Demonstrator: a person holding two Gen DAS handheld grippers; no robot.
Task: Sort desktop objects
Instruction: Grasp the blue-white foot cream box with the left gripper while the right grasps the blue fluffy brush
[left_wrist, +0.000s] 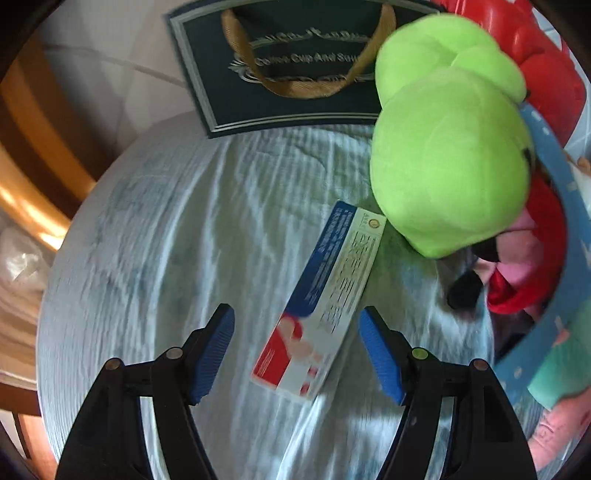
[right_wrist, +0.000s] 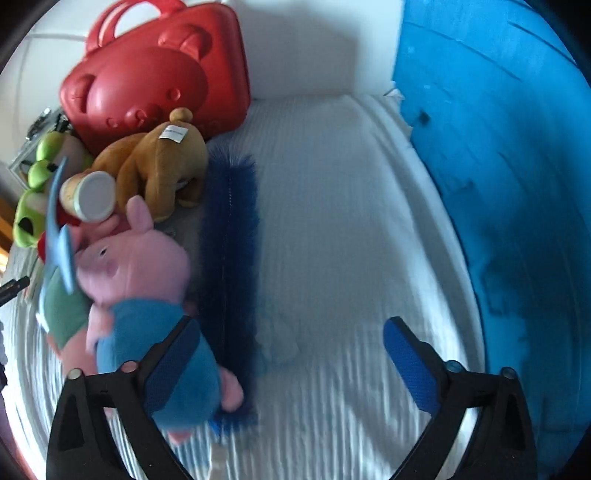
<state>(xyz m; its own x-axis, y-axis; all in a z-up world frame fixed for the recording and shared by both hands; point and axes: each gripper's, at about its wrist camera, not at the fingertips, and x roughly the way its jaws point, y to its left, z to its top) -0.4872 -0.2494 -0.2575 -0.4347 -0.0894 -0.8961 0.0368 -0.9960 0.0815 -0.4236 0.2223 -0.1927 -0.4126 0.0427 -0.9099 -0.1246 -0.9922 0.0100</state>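
In the left wrist view a long toothpaste box (left_wrist: 325, 295), blue, white and red, lies flat on the pale cloth (left_wrist: 166, 240). My left gripper (left_wrist: 297, 314) hovers over the box's near end, open, with its blue pads apart from the carton's sides. In the right wrist view my right gripper (right_wrist: 291, 325) stands wide open over the white cloth (right_wrist: 332, 221). A fuzzy dark blue brush (right_wrist: 231, 240) lies lengthwise just inside its left finger. A pink pig plush in blue clothes (right_wrist: 140, 288) lies partly behind that finger.
A bright green plush (left_wrist: 447, 155) and a dark gift bag (left_wrist: 295, 66) lie beyond the box. A red bear-shaped case (right_wrist: 155, 74), a brown plush bear (right_wrist: 162, 166), a white-capped bottle (right_wrist: 94, 195) and a green frog plush (right_wrist: 33, 206) crowd the left. A blue bin wall (right_wrist: 517, 184) rises on the right.
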